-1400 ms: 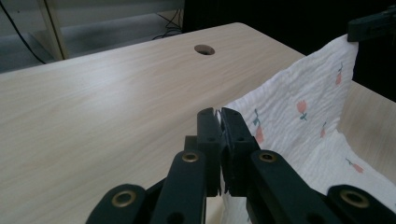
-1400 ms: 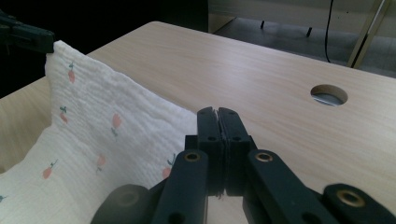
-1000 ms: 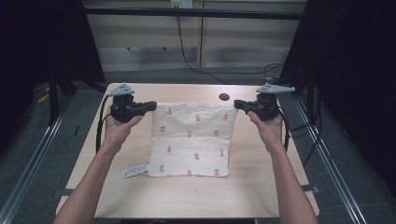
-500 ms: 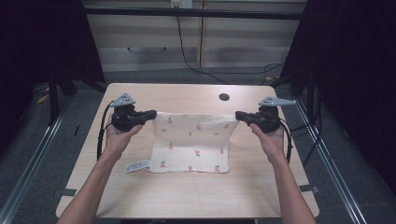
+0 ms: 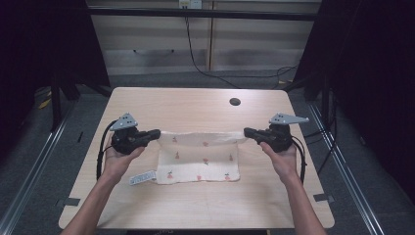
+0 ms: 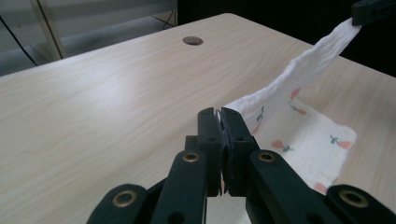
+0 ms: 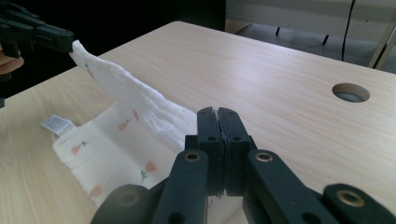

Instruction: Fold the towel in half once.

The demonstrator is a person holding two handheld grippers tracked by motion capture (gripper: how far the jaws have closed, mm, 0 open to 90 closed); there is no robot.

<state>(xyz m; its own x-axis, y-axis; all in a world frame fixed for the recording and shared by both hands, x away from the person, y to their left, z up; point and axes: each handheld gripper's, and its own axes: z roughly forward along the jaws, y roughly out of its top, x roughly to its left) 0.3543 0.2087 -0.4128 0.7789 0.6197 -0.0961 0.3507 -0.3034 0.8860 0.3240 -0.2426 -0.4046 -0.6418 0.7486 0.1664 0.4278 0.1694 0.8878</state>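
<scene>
Jaws: left gripper (image 5: pixel 155 133) and right gripper (image 5: pixel 247 131) each clenched on a far corner of the white carrot-print muslin cloth (image 5: pixel 200 161) | cloth: far edge lifted taut, near half lying mid light wooden bench (image 5: pixel 186 105) | white care tag (image 5: pixel 142 177): at cloth's 8 o'clock corner

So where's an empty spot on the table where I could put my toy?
The widest bare patch of the table is the far part, between the cloth and the round hole. Another bare strip runs along the near edge, in front of the cloth and its tag. The middle is crowded: the left gripper and right gripper each pinch a cloth corner.
</scene>
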